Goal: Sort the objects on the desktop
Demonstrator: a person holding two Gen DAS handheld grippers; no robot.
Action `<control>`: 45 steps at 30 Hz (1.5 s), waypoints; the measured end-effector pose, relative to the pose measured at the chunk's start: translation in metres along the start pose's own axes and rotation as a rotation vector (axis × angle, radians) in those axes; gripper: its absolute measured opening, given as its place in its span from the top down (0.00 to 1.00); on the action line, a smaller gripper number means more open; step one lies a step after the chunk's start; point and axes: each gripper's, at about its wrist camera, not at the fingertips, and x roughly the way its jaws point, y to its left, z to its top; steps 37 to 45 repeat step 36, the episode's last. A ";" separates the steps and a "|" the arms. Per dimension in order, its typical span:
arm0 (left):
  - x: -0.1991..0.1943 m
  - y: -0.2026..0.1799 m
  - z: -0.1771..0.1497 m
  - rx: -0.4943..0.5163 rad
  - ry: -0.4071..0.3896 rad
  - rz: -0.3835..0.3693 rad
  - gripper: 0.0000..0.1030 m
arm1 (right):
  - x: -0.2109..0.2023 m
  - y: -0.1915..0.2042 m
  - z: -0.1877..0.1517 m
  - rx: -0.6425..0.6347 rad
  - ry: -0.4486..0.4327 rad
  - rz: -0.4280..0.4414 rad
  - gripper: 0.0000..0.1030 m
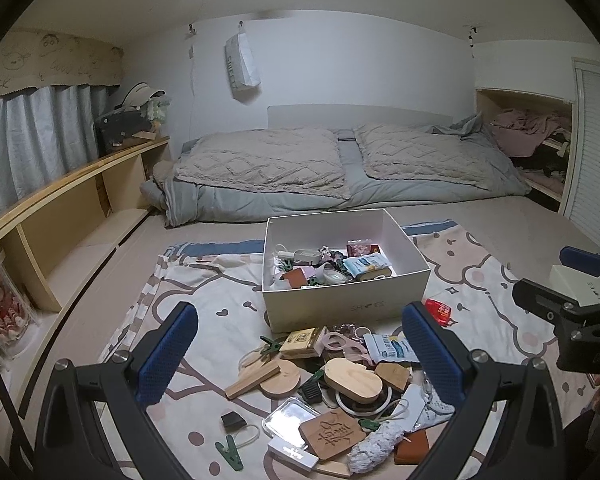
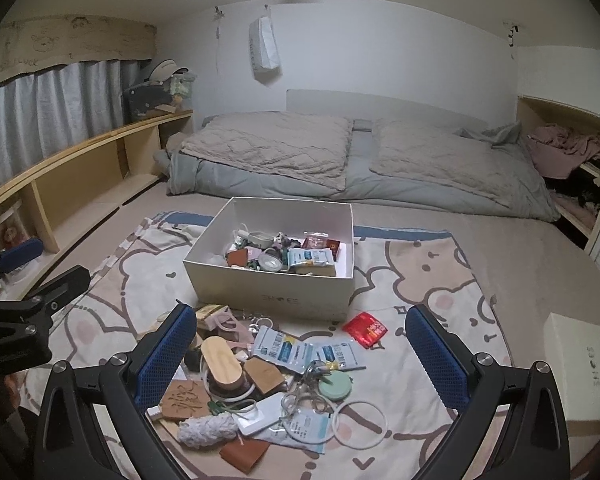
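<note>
A white shoe box (image 1: 346, 304) (image 2: 272, 290) stands open on a cartoon-print cloth (image 1: 188, 280) (image 2: 420, 272), with several small items inside. In front of it lies a loose pile: an oval wooden block (image 1: 353, 379) (image 2: 221, 365), tissue packets (image 1: 390, 347) (image 2: 284, 350), a carved wooden tile (image 1: 332, 433) (image 2: 182, 398), green clips (image 1: 229, 452), white rings (image 2: 359, 424), a mint round lid (image 2: 334, 385). A red packet (image 1: 440, 312) (image 2: 365, 329) lies apart. My left gripper (image 1: 300, 356) hangs open above the pile, holding nothing. My right gripper (image 2: 300, 354) is also open and empty over the pile.
The box's white lid (image 2: 580, 354) (image 1: 576, 286) lies at the cloth's right edge. A bed with grey quilts (image 1: 340, 168) (image 2: 360, 160) lies behind. Wooden shelving (image 1: 72, 208) (image 2: 80, 184) lines the left wall. A closet nook with clothes (image 1: 536, 140) is at the right.
</note>
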 end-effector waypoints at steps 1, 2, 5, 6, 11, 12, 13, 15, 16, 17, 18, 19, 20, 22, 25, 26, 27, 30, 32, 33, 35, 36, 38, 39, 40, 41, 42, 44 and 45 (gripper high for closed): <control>0.000 0.000 0.000 0.001 0.000 0.001 0.00 | 0.000 0.000 0.000 -0.002 0.000 -0.001 0.00; 0.000 0.000 0.000 0.003 0.001 0.002 0.00 | 0.000 0.001 0.000 -0.003 0.000 -0.003 0.00; 0.000 -0.001 0.000 0.007 0.004 0.005 0.00 | 0.000 0.000 -0.001 -0.007 0.000 -0.005 0.00; 0.000 -0.001 0.000 0.008 0.005 0.006 0.00 | 0.000 0.001 -0.001 -0.007 0.000 -0.005 0.00; 0.000 -0.002 0.000 0.011 0.005 0.000 0.00 | 0.000 0.000 -0.001 -0.003 0.000 -0.009 0.00; 0.000 -0.002 0.000 0.013 0.006 -0.002 0.00 | 0.000 0.000 -0.001 -0.004 0.000 -0.009 0.00; 0.000 -0.003 0.000 0.015 0.008 -0.004 0.00 | -0.001 0.000 -0.001 -0.006 -0.001 -0.010 0.00; 0.001 -0.004 0.000 0.020 0.010 -0.003 0.00 | 0.000 0.000 -0.001 -0.007 -0.001 -0.006 0.00; 0.000 -0.004 -0.001 0.022 0.010 -0.003 0.00 | 0.000 0.000 -0.001 -0.008 -0.001 -0.007 0.00; 0.000 -0.004 -0.001 0.023 0.009 -0.004 0.00 | 0.000 0.000 0.000 -0.008 -0.001 -0.009 0.00; 0.000 -0.004 -0.001 0.022 0.008 -0.006 0.00 | -0.001 0.000 0.000 -0.007 -0.001 -0.009 0.00; 0.000 -0.003 -0.002 0.021 0.007 -0.007 0.00 | -0.001 0.000 -0.001 -0.007 -0.001 -0.009 0.00; 0.000 -0.003 -0.002 0.018 0.006 -0.008 0.00 | -0.001 0.000 -0.001 -0.007 -0.002 -0.010 0.00; -0.001 -0.001 -0.002 0.013 0.007 -0.011 0.00 | 0.000 -0.001 -0.001 -0.009 -0.001 -0.007 0.00; -0.001 0.000 -0.002 0.012 0.008 -0.008 0.00 | -0.001 0.000 -0.001 -0.010 0.000 -0.010 0.00; -0.001 0.000 -0.002 0.012 0.008 -0.006 0.00 | -0.001 0.000 -0.001 -0.011 0.000 -0.010 0.00; -0.001 0.000 -0.002 0.013 0.008 -0.006 0.00 | -0.001 0.000 -0.001 -0.011 0.000 -0.010 0.00; -0.001 0.000 -0.002 0.012 0.007 -0.008 0.00 | -0.001 0.000 -0.001 -0.009 0.001 -0.010 0.00; -0.001 0.000 -0.002 0.012 0.006 -0.008 0.00 | -0.001 0.000 -0.001 -0.010 0.000 -0.009 0.00; -0.001 0.000 -0.002 0.012 0.007 -0.010 0.00 | -0.001 0.000 -0.001 -0.011 0.000 -0.010 0.00; -0.001 0.000 -0.001 0.012 0.006 -0.014 0.00 | -0.001 0.000 -0.001 -0.011 0.001 -0.009 0.00; -0.001 0.000 -0.001 0.012 0.006 -0.013 0.00 | -0.001 -0.001 -0.001 -0.011 0.001 -0.009 0.00; -0.001 0.000 -0.001 0.012 0.006 -0.013 0.00 | -0.001 -0.001 -0.001 -0.011 0.001 -0.009 0.00; -0.001 0.000 -0.001 0.012 0.006 -0.013 0.00 | -0.001 -0.001 -0.001 -0.011 0.001 -0.009 0.00; -0.001 0.000 -0.001 0.012 0.006 -0.013 0.00 | -0.001 -0.001 -0.001 -0.011 0.001 -0.009 0.00; -0.001 0.000 -0.001 0.012 0.006 -0.013 0.00 | -0.001 -0.001 -0.001 -0.011 0.001 -0.009 0.00; -0.001 0.000 -0.001 0.012 0.006 -0.013 0.00 | -0.001 -0.001 -0.001 -0.011 0.001 -0.009 0.00; -0.001 0.000 -0.001 0.012 0.006 -0.013 0.00 | -0.001 -0.001 -0.001 -0.011 0.001 -0.009 0.00; -0.001 0.000 -0.001 0.012 0.006 -0.013 0.00 | -0.001 -0.001 -0.001 -0.011 0.001 -0.009 0.00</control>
